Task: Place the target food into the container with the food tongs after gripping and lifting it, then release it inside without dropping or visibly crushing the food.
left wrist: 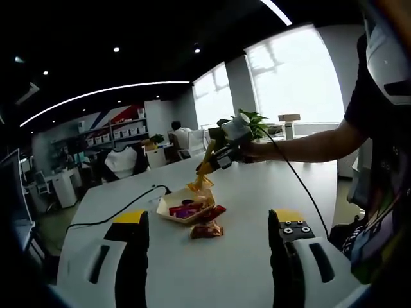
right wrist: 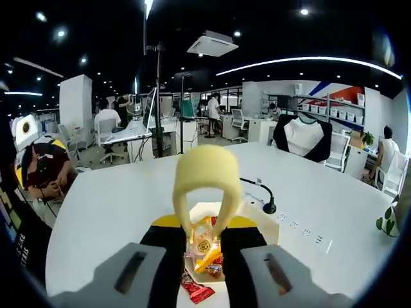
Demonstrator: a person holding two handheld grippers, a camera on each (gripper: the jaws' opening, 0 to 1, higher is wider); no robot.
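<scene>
My right gripper point(right wrist: 204, 256) clamps the tongs point(right wrist: 200, 186), holding a snack point(right wrist: 205, 247) above the tray point(left wrist: 168, 213); left fingers point(left wrist: 128, 250) wide.

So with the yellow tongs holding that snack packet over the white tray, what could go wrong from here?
The orange snack packet hangs between the yellow plastic tongs, pinched by the right gripper; a loosened squeeze could drop it early. Released off-centre, it might land beside the white paper tray, like the red wrapped snacks already lying on the white table. Squeezing harder may crush it.

A white table point(left wrist: 257, 212) carries a food-filled tray point(left wrist: 183, 212), loose snack packets point(left wrist: 207, 230) beside it, and a black cable point(left wrist: 115, 215).
</scene>
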